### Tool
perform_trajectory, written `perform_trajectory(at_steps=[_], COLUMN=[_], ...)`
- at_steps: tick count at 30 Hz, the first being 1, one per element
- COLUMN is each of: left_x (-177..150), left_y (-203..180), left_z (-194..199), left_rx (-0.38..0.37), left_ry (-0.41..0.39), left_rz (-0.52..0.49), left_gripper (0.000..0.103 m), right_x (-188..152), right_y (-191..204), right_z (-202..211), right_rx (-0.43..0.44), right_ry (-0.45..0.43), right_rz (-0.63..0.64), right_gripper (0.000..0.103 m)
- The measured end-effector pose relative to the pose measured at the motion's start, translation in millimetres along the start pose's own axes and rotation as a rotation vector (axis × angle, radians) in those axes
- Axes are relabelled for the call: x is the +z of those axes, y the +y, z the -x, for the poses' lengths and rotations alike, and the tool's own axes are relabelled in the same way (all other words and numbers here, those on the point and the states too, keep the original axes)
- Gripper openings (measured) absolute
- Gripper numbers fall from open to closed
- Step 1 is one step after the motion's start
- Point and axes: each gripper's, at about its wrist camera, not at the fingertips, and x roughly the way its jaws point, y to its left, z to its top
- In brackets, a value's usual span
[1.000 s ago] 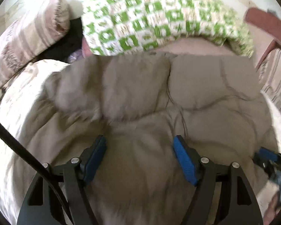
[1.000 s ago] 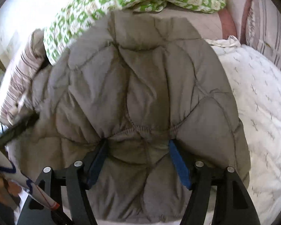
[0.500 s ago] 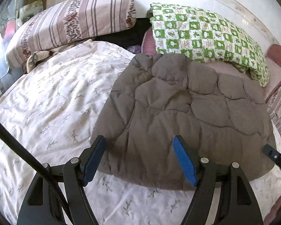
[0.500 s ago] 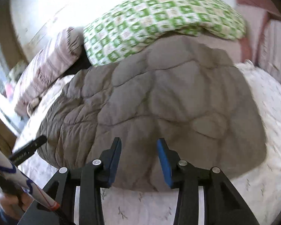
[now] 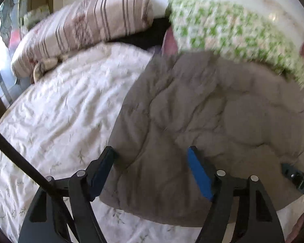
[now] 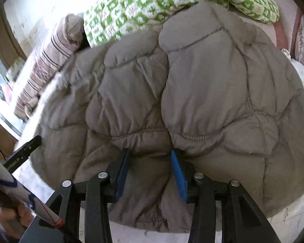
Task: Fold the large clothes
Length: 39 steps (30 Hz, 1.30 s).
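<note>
Quilted grey jacket (image 6: 202, 85) lies in a folded bundle on the bed (image 5: 56, 109), far edge up against the green checked pillow (image 6: 172, 2), striped pillow (image 5: 81, 24) off to the left of it.

Changes vs a second ago:
- Both views pulled back from the fabric half a second ago and now sit close over the near edge again.
- Right tool (image 6: 150, 166): jaws have closed in from a wide setting, with a slight reopening at the end. A puffed ridge of the jacket's near edge sits between the blue pads. They flank it closely, but I can't tell whether they actually press on it.
- Left tool (image 5: 150, 168): jaws wide, width unchanged. It hovers over the jacket's near-left corner, fabric below and between the fingers, nothing gripped. That view is motion-blurred.

My read: the last fold is down and the right tool is setting up a pinch on the near hem for the next one. The left isn't committed to a grab point. The padding is thick, so a shallow pinch may slip off the ridge.

Containers: none in view. Just bedding and pillows around the jacket.
</note>
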Motion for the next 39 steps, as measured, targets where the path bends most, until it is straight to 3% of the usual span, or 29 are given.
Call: perform_trajectory(at_steps=[2,4,7,10,13,18,20,24,29,32,36,39], left_x=[2.6,4.4,1.4,-3.2,-6.6,-8.2,-4.0,1.3,3.6,1.7,0.2,5.7], left_y=[-5.1,-12.1,-21.4,-25.3,-26.7,-27.7,-25.3,-16.6,-1.5,-1.9,-4.7,2.7], left_z=[16.6,20.5,9.4,-10.8,-19.9,-17.4,-12.8,-6.7,-16.6,-24.2,-25.6,-14.8], left_rx=[-0.014,-0.062,-0.111,-0.095,-0.088,-0.088,-0.098,-0.084,-0.062,-0.06,-0.054,-0.067], left_ry=[-0.08,-0.105,-0.061,0.006,0.037,0.027,0.008,-0.022,0.004,0.033,0.036,0.011], left_rz=[-0.016,-0.039,-0.063,-0.088,-0.091,-0.098,-0.082,-0.041,0.019,0.006,-0.012,0.025], left_gripper=[0.074,0.074,0.074,0.074,0.075,0.075,0.075,0.075,0.075,0.075,0.075,0.075], right_x=[5.2,11.3,18.0,17.3,14.8,17.3,17.6,27.5,26.0,23.2,23.6,26.8], right_y=[-5.1,-16.9,-52.4,-93.1,-112.4,-104.3,-97.9,-77.4,-65.8,-68.8,-66.6,-65.2], right_z=[19.4,36.5,50.0,44.3,25.4,22.6,36.1,56.9,33.7,7.1,7.4,29.2], right_rx=[0.031,-0.014,-0.152,-0.239,-0.206,-0.255,-0.23,-0.174,-0.111,-0.1,-0.102,-0.078], right_ry=[-0.05,-0.107,-0.164,-0.138,-0.074,-0.071,-0.13,-0.247,-0.179,-0.082,-0.069,-0.139], right_rz=[-0.024,-0.051,-0.129,-0.232,-0.286,-0.264,-0.281,-0.192,-0.161,-0.16,-0.154,-0.174], right_gripper=[0.046,0.048,0.05,0.05,0.051,0.052,0.052,0.054,0.054,0.06,0.064,0.064])
